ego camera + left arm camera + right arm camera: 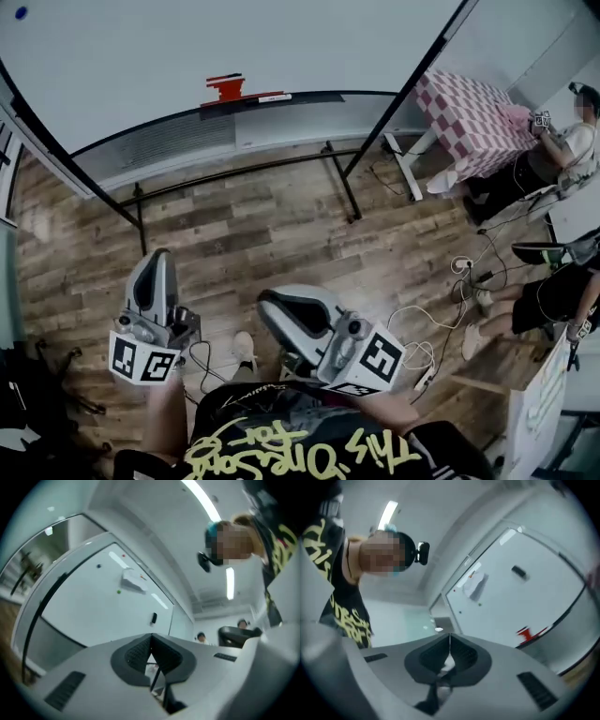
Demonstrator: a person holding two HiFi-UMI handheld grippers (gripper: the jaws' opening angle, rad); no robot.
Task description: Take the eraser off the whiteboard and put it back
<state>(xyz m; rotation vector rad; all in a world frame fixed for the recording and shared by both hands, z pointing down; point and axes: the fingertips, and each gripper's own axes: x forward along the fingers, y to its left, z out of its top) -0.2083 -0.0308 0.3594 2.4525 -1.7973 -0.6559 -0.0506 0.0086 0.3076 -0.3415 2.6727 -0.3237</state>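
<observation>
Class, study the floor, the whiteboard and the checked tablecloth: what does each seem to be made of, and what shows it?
Floor: wood or wood-look laminate, matte; plank seams and grain show.
Whiteboard: smooth, glossy white panel, likely coated; light streaks reflect in it.
Tablecloth: probably soft woven fabric; it drapes and folds at the edge.

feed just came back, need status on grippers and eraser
Left gripper shut, empty. Right gripper shut, empty; both low by the person's shirt. Eraser on whiteboard, untouched, far off. Only wood floor between.
</observation>
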